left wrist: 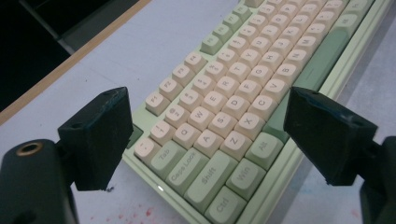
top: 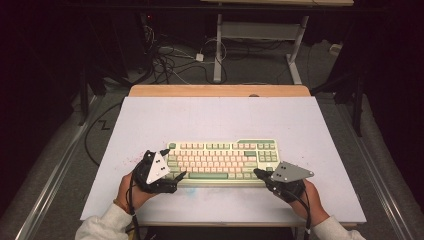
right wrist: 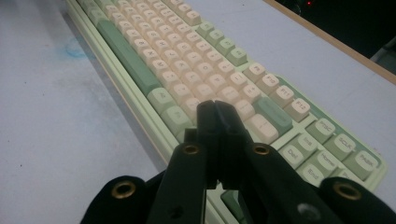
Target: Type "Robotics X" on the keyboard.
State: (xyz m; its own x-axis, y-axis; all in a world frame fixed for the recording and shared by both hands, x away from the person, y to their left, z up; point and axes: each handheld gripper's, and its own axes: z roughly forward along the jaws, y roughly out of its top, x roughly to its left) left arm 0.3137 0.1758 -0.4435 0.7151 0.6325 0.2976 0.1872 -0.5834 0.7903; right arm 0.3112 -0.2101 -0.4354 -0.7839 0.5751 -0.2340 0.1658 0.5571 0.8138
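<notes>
1 pale green keyboard with cream and green keycaps lies flat on the white-topped table, near its front edge and about midway across. 2 black tongs work at it, 1 in each of the person's 2 hands.

The left tongs sit at the keyboard's near left corner. In the left gripper view, the left tongs stand wide apart with nothing between them, framing the Tab, Caps Lock, Shift and Ctrl keys below.

The right tongs sit at the keyboard's near right end. In the right gripper view, the right tongs are pressed fully together, gripping nothing, their tip over the keys beside the large cream key; whether the tip touches a keycap cannot be made out.

2 grey three-cornered plates top the tongs in the high view. A scatter of small red specks marks the table by the keyboard's left corner, and a faint blue smudge shows on the table in the right gripper view.

The far keys blur in both gripper views, so their legends are unreadable. The right tongs hide several keys and part of the keyboard's front edge. The person's sleeves are cut off at the bottom of the high view.
</notes>
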